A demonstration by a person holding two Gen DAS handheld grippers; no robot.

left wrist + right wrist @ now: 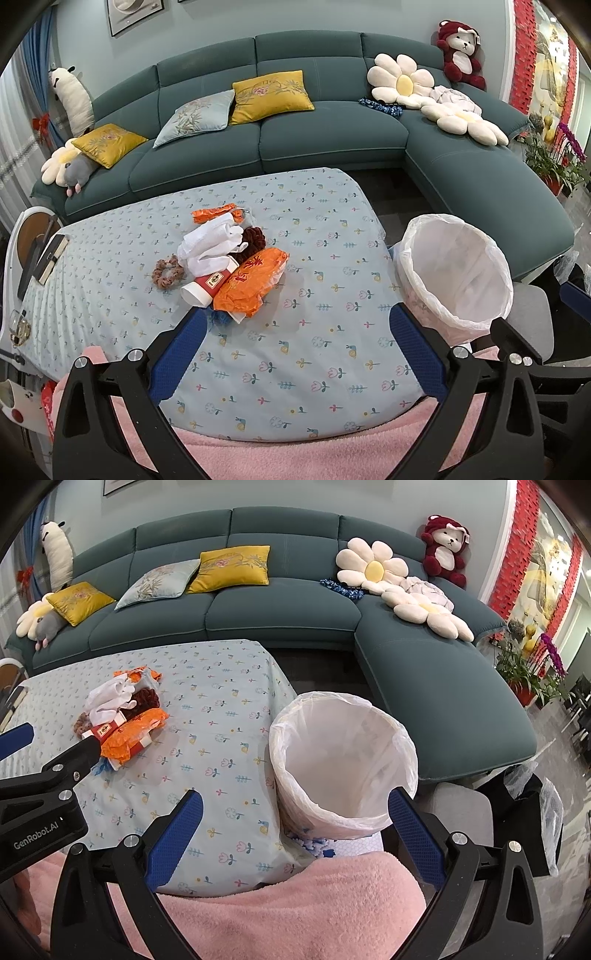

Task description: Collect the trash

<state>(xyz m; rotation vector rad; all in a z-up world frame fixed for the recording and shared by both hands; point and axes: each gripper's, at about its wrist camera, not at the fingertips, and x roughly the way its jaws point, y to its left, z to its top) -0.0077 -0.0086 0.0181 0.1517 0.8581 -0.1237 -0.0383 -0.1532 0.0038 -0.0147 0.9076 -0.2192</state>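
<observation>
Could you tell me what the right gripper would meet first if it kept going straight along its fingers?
Most likely the bin: its white liner sits right ahead of the open right gripper, though depth is unclear.

You are in a home living room. A long teal sectional sofa [295,122] fills the far wall, strewn with yellow embroidered cushions [271,96], flower-shaped pillows [402,79] and a red plush bear [460,51]. Framed pictures [135,13] hang above it, curtains [22,92] hang left, and potted orchids [546,661] stand right.
</observation>
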